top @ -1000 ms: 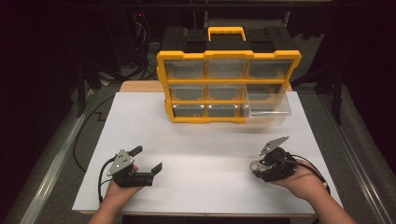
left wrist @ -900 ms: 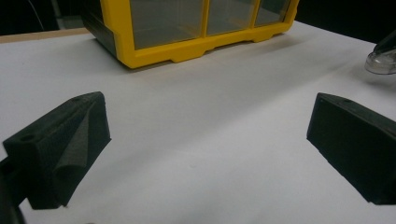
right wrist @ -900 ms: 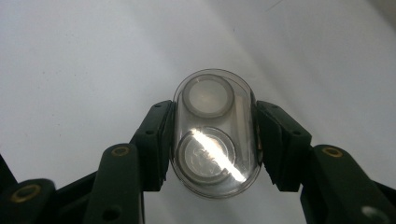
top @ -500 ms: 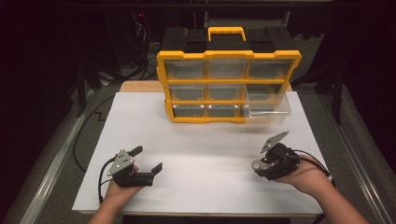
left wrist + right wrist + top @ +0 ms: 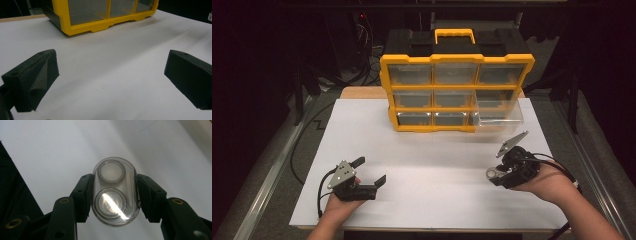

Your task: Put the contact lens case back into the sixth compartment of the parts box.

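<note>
Your right gripper (image 5: 502,172) fingers clamp the clear case (image 5: 115,191) across its short axis. Open drawer (image 5: 497,114) lies ahead, nearer this hand. Left gripper (image 5: 372,171) fingers wide, empty, over the surface (image 5: 437,165).

A white table (image 5: 362,130) stands in a dark room, black cables (image 5: 362,35) behind it

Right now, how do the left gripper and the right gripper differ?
The left gripper is open and holds nothing, while the right gripper is shut on a small clear case. The left gripper sits near the table's front left, the right gripper near its front right, closer to the pulled-out drawer. Both are hand-held above the white table.
</note>
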Tool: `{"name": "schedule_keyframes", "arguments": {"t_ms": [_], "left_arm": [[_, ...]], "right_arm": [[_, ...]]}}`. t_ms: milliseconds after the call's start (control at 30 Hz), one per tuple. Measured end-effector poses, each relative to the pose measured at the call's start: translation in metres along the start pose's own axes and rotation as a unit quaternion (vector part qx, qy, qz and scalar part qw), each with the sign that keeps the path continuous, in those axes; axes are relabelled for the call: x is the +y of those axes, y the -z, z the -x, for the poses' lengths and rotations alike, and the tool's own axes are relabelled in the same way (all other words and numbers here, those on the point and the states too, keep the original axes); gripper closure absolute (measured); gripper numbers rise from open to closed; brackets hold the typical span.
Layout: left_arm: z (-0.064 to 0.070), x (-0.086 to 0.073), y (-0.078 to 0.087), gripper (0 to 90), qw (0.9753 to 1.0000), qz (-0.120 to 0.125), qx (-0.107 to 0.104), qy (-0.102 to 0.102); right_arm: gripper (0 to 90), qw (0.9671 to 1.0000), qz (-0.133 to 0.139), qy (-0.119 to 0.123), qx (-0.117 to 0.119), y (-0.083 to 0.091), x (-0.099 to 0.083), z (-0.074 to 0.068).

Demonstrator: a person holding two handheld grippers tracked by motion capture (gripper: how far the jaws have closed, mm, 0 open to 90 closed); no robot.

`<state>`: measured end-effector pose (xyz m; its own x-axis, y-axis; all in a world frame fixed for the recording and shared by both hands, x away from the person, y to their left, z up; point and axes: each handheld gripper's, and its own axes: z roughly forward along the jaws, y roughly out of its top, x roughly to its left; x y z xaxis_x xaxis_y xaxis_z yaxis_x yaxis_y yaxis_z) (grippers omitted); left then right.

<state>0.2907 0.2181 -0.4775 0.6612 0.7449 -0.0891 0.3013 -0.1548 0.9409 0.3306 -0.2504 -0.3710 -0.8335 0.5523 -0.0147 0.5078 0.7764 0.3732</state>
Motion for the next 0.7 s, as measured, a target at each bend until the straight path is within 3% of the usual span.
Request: {"name": "schedule_keyframes", "arguments": {"t_ms": [700], "left_arm": [[0.0, -0.001, 0.0, 0.5, 1.0, 0.0, -0.001, -0.002]], "right_arm": [[49.9, 0.9996, -0.024, 0.009, -0.008, 0.041, 0.012, 0.007]]}}
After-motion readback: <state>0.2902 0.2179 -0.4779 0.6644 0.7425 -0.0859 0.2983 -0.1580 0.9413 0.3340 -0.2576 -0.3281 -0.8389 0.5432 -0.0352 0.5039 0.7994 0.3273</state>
